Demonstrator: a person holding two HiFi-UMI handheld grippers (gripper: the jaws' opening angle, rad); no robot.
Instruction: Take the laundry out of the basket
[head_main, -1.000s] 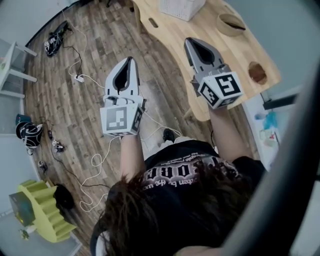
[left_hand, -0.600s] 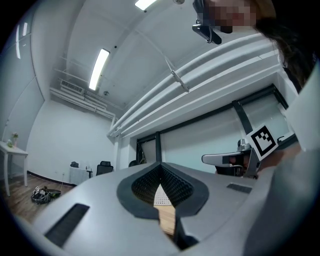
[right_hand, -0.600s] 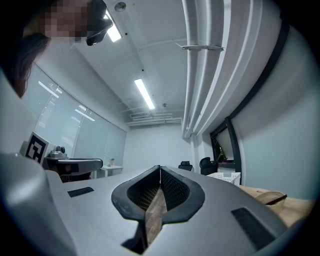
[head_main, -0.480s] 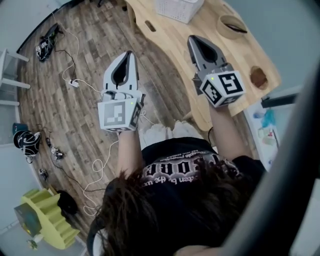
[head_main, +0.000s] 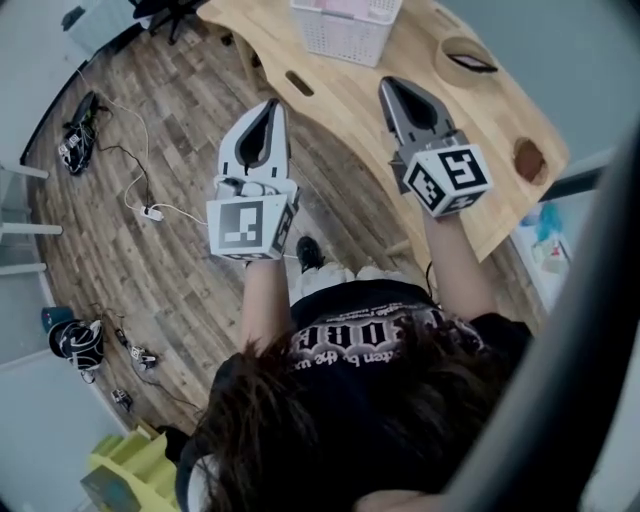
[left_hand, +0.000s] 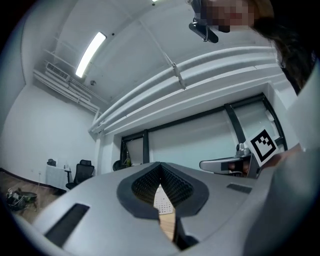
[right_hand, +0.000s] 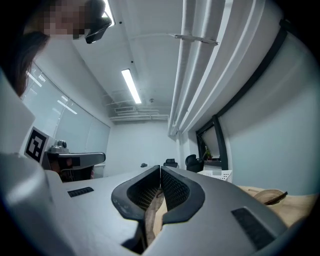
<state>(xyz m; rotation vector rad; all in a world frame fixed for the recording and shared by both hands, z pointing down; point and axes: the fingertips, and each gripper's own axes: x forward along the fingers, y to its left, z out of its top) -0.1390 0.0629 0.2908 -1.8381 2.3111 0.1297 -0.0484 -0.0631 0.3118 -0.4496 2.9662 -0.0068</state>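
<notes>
Head view — basket (head_main: 345, 40), cut off at top

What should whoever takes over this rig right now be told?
Left gripper: shut, empty, held near the edge of the wooden table.
Right gripper: shut, empty, over the table.
Basket: white, on the far part of the table, ahead of both grippers and untouched. What looks like pale pink laundry shows inside it.
Done: nothing is out of the basket yet.
Left: reach the basket, open a gripper, and lift the laundry out onto the table.
</notes>
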